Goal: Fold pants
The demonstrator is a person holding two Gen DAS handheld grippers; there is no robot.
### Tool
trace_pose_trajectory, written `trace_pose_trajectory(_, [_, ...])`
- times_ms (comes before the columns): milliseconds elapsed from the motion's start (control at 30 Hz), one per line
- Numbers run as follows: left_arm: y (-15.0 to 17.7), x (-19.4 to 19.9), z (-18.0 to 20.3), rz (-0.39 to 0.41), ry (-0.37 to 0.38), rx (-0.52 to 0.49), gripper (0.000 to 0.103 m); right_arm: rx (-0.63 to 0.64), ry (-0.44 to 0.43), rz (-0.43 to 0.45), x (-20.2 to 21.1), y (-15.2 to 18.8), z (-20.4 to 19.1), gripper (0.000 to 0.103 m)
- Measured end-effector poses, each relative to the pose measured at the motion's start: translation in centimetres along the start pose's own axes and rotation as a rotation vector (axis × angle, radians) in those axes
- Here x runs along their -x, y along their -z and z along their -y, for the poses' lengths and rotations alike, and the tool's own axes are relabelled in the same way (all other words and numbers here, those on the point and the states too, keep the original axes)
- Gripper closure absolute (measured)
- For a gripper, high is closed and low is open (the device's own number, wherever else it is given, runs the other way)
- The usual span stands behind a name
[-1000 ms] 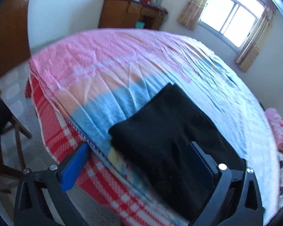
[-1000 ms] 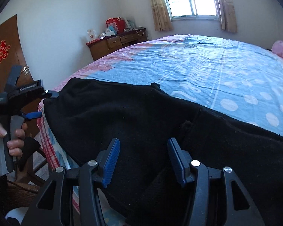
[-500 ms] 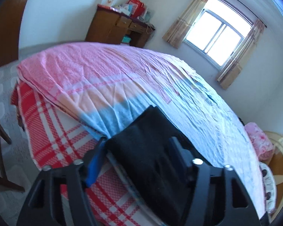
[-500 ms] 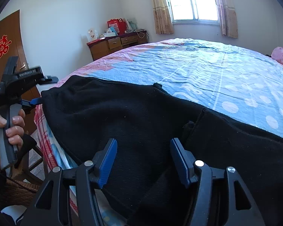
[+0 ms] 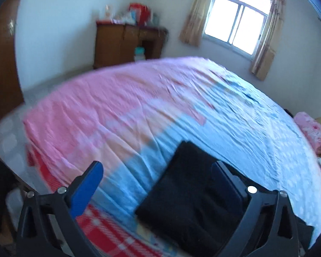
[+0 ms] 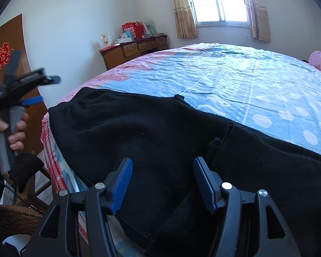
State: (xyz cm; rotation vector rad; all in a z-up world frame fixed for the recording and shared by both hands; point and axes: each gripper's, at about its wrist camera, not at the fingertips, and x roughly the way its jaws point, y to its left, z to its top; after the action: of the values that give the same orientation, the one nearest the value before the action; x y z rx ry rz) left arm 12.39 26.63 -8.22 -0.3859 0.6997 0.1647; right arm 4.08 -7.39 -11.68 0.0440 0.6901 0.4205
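Bed (image 6: 235, 81), black pants (image 6: 149, 132), unreadable red door emblem (image 6: 3, 55)

one pants (image 6: 160, 132), two tongs (image 6: 162, 184), one bed (image 6: 246, 81)

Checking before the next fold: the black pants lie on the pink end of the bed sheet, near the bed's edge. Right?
Not quite. The black pants lie on the blue part of the bed sheet, near the bed's edge; the left wrist view shows the pink end bare.

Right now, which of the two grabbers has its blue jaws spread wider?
The left gripper: its jaws are opening, far apart, gripping nothing. The right gripper's stand closer together over the black pants.
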Motion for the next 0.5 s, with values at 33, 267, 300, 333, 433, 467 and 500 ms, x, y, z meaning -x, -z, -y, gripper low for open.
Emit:
trace_pose_trajectory(33, [0.5,-0.8,-0.1,-0.027,0.015,0.014,0.002,-0.001,-0.001,0.0,0.0,0.0,0.0,0.042])
trace_pose_trajectory(267, [4.7,0.1,2.1,-0.04,-0.053,-0.056,0.003,-0.006,-0.009,-0.001,0.1,0.0,0.2,0.041])
trace_pose_trajectory(300, [5.3,0.5,2.6,-0.035,-0.046,-0.074,0.003,-0.006,-0.007,-0.001,0.0,0.0,0.2,0.041])
trace_pose_trajectory(333, [5.5,0.8,2.7,-0.026,-0.023,-0.077,0.003,-0.006,-0.006,-0.001,0.0,0.0,0.2,0.041])
trace_pose_trajectory(433, [5.1,1.9,1.8,0.008,0.152,0.047,0.007,-0.006,-0.007,0.001,0.0,0.0,0.2,0.04])
trace_pose_trajectory(467, [4.7,2.0,1.1,0.014,0.229,0.116,0.009,-0.006,-0.007,0.001,0.1,0.0,0.2,0.04])
trace_pose_trajectory(500, [4.3,1.9,0.7,0.023,0.27,0.164,0.009,-0.006,-0.008,0.0,0.1,0.0,0.2,0.04])
